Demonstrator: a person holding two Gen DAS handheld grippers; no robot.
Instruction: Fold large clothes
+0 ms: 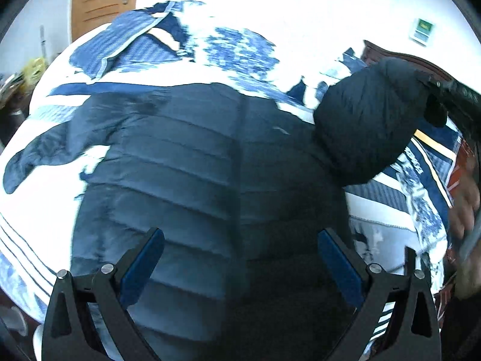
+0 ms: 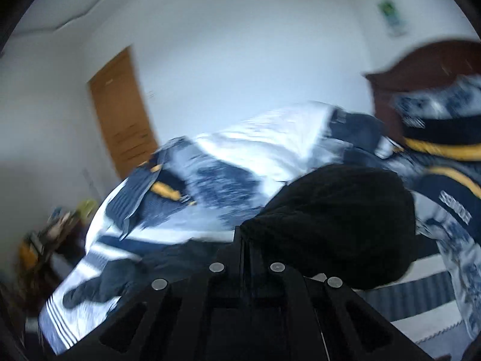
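A big dark puffy jacket (image 1: pixel 192 186) lies spread flat on the bed (image 1: pixel 39 216), so it is easy to fold. The right tongs (image 2: pixel 245 240) are pressed together on one sleeve (image 1: pixel 366 126) and hold it up off the blue and white blanket (image 1: pixel 240 45), likely to bring it over the jacket's middle. The left tongs (image 1: pixel 240 258) are wide apart above the jacket's lower part, holding nothing, maybe ready to press it down. The other sleeve (image 1: pixel 42 153) lies out to the side.
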